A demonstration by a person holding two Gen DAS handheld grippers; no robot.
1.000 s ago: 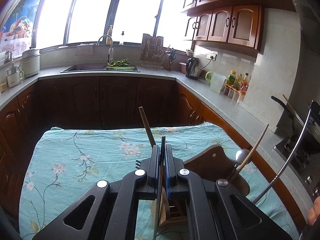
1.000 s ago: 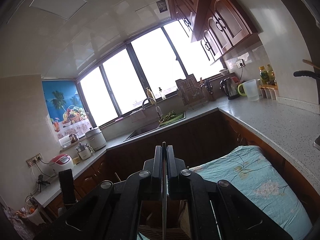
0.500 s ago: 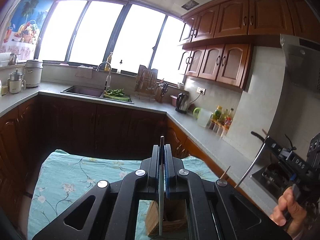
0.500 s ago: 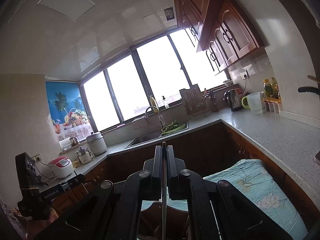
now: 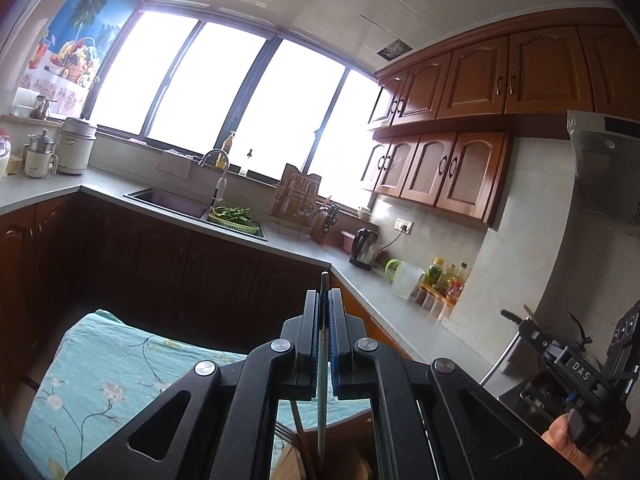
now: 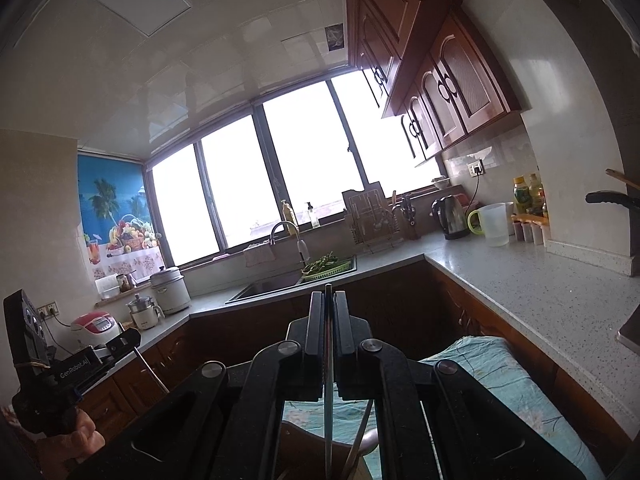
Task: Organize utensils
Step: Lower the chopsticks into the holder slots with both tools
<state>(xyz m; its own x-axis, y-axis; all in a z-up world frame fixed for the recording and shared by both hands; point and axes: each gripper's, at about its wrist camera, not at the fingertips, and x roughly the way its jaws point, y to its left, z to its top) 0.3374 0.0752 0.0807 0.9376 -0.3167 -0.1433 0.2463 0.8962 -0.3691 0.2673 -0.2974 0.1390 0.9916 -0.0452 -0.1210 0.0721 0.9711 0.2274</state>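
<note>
Clearly both tools were loaded: left gripper [image 5: 323, 316] had its jaws clamped on a thin flat utensil handle [image 5: 322, 384] running straight down btwn them, and right gripper [image 6: 328, 320] was pinched the same way on another slim metal utensil [image 6: 328, 392]. Both hung over the wooden holder [image 5: 344, 464], which sat near the right edge of the table, on the teal floral cloth [image 5: 100, 376]. A fork [image 5: 285, 434] and a dark stick were already in the holder w/ tips up; in the right view a ladle-like handle [image 6: 360, 448] leaned there too.

Risks, as I judged them: both cams pointed mostly at the window, so the slot was barely in view & a blind drop could've missed the compartment or hit the rim. Lower ends of both utensils were hidden, so I couldn't tell if either was already inside. Thin metal btwn flat pads could've pivoted or slid. Two tools over one holder could've knocked each other, or tipped it off the near edge
</note>
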